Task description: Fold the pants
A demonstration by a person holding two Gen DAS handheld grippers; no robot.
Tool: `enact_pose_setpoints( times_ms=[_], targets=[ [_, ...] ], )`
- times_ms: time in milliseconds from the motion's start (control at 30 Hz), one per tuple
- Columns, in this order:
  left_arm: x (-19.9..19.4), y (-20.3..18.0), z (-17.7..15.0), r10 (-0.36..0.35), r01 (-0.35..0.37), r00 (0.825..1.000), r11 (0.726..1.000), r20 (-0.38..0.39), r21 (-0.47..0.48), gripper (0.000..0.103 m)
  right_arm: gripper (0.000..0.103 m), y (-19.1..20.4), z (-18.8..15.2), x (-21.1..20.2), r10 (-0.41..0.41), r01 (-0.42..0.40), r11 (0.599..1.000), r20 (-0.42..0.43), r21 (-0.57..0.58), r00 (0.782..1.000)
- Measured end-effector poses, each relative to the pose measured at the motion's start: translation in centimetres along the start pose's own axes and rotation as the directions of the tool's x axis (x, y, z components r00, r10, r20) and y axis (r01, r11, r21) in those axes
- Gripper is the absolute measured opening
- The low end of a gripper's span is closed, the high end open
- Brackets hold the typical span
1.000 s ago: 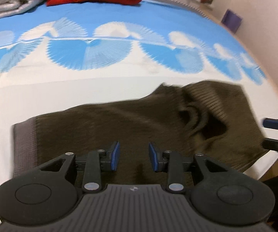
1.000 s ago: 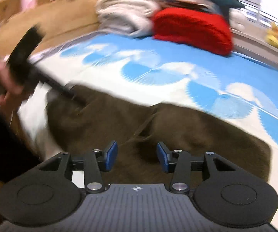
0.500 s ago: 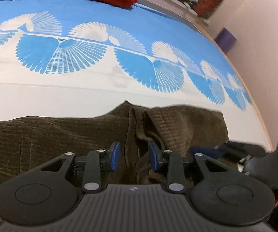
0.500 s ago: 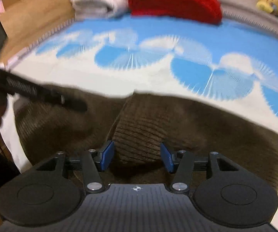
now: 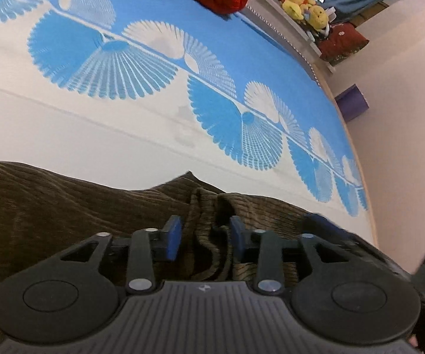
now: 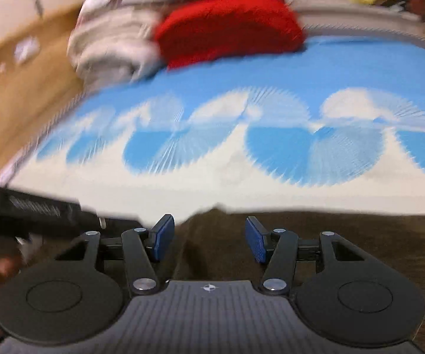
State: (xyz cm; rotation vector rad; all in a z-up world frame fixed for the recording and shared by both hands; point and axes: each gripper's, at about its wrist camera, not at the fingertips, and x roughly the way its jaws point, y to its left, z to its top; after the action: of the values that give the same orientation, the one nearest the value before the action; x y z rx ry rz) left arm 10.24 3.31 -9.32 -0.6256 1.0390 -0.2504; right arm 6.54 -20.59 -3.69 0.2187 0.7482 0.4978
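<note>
pants (image 5: 64,206) – lower edge hidden by left gripper (image 5: 203,237) | right view – blurred

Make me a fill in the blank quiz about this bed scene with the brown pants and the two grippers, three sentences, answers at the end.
1. The corduroy pants lying on the bed are ____ in colour.
2. The fan pattern on the bedspread is white and ____.
3. Next to the pale folded blankets at the far end of the bed sits a bundle of ____ knitwear.

Missing words: brown; blue; red
</note>
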Motion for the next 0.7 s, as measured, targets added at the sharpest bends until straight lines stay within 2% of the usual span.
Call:
enact_pose_setpoints(
  times_ms=[67,133,267,300,400,500,533,567,600,667,700],
  targets=[
    [1.4,-0.3,0.2,-0.008,0.008,1.0,1.0,-0.026,0.002,0.051,0.059,-2.0,0.0,-1.7,-0.062,0.062,0.998,0.006,0.024,0.998],
    [2.7,-1.0,0.3,-0.018,0.019,0.999,1.0,-0.049,0.02,0.056,0.06,-4.1,-0.4,-3.0,-0.15,0.151,0.988,-0.026,0.04,0.988],
    [5.1,-2.1,0.2,-0.022,0.027,0.997,0.998,-0.08,0.061,0.076,0.06,-8.3,-1.9,-6.1,-0.226,0.23,0.971,-0.064,0.06,0.972],
    [5.7,-2.3,0.2,0.003,0.004,0.997,0.997,-0.08,0.081,0.076,0.06,-9.1,-2.4,-6.9,-0.245,0.249,0.967,-0.073,0.057,0.967],
    [7.0,-2.6,0.0,0.096,-0.088,0.993,0.989,-0.068,0.123,0.076,0.063,-11.7,-3.8,-9.1,-0.258,0.268,0.96,-0.118,0.076,0.959],
    [7.6,-2.7,-0.2,0.104,-0.093,0.992,0.987,-0.074,0.131,0.076,0.066,-13.9,-5.2,-9.9,-0.218,0.25,0.958,-0.213,0.138,0.952],
    [7.9,-2.9,-0.5,0.102,-0.088,0.991,0.984,-0.085,0.154,0.073,0.066,-14.6,-5.9,-9.8,-0.204,0.251,0.955,-0.262,0.16,0.943],
    [8.1,-3.1,-0.6,0.1,-0.081,0.99,0.98,-0.099,0.179,0.063,0.066,-15.1,-6.5,-9.5,-0.199,0.258,0.951,-0.303,0.169,0.932],
    [8.1,-3.5,-1.0,0.107,-0.081,0.989,0.972,-0.107,0.221,0.056,0.066,-15.3,-6.9,-9.4,-0.193,0.26,0.95,-0.334,0.17,0.923],
    [7.3,-4.7,-1.5,0.125,-0.095,0.989,0.943,-0.076,0.318,0.029,0.066,-15.3,-7.8,-9.1,-0.151,0.23,0.959,-0.387,0.166,0.91],
    [6.5,-5.2,-1.5,0.104,-0.076,0.993,0.935,-0.063,0.346,0.024,0.066,-15.2,-8.2,-8.8,-0.131,0.213,0.964,-0.41,0.161,0.903]
  ],
)
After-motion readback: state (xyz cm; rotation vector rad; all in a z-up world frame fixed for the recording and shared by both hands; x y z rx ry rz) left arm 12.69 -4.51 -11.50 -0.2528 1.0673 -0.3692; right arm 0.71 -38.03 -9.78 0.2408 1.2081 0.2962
